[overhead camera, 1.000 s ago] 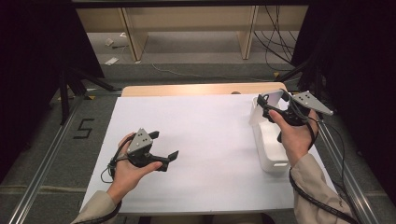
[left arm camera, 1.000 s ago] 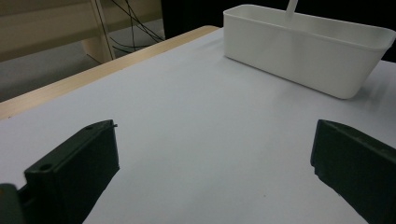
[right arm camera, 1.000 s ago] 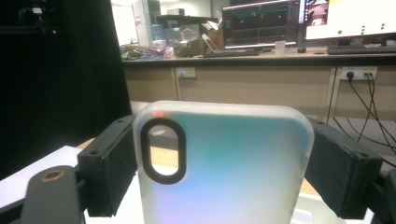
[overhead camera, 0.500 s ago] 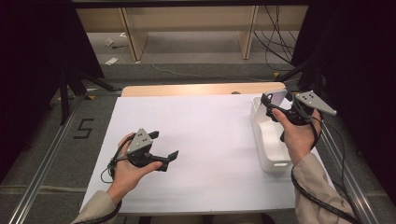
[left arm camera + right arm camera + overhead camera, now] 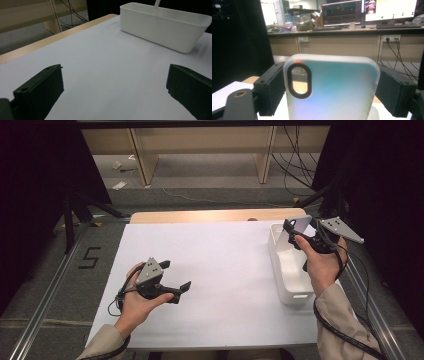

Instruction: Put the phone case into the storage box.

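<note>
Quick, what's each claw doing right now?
Left gripper: open, holding nothing.
Right gripper: shut on the phone case, over the bin.

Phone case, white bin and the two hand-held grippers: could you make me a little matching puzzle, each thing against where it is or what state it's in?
Things:
1. phone case
2. white bin
3. left gripper
4. right gripper

Places or states:
A. jaws apart, nothing between them, low over the white table sheet
B. stands on the table's right side
C. frosted, with an oval camera hole, held upright
D. clamped on a thing, raised above the bin

Pairs: 1-C, 2-B, 3-A, 4-D
</note>
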The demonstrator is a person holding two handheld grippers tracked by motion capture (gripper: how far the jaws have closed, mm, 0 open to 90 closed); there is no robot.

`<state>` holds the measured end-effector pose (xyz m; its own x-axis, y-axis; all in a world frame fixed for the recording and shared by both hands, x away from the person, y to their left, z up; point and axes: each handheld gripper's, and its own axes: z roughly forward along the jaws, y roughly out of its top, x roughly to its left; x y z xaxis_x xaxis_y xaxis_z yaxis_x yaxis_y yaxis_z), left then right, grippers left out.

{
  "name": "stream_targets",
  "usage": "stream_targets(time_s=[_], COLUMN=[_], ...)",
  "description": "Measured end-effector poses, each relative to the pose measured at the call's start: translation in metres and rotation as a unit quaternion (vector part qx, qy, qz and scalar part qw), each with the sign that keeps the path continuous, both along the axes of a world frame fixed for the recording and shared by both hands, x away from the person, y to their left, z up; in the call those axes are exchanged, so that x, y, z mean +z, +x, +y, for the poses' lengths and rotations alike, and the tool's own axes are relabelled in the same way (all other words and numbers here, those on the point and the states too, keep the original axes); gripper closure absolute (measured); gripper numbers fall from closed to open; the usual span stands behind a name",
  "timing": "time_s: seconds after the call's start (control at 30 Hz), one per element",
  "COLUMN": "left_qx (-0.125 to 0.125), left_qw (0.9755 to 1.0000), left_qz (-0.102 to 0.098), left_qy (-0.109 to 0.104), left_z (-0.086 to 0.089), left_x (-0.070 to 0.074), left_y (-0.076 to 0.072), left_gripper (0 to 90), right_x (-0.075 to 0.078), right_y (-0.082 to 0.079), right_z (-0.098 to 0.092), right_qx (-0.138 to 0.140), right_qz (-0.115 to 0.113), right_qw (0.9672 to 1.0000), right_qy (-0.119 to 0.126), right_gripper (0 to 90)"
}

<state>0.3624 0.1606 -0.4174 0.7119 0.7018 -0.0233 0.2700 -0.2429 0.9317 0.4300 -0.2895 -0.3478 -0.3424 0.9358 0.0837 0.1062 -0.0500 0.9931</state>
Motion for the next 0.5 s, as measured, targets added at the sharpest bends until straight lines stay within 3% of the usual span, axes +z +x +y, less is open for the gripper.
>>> stream_targets(time_s=[0.5], left_qx=[0.0], left_qw=[1.0], left_qz=[0.0], left_qy=[0.0], left_z=[0.0001], left_x=[-0.0001], left_y=[-0.0001], left_gripper=[0.4], right_x=[-0.0017], right_y=[0.0016], right_z=[-0.0067], right_qx=[-0.016], right_qz=[0.002], right_qw=[0.9999], right_qy=[-0.003], right_gripper=[18.1])
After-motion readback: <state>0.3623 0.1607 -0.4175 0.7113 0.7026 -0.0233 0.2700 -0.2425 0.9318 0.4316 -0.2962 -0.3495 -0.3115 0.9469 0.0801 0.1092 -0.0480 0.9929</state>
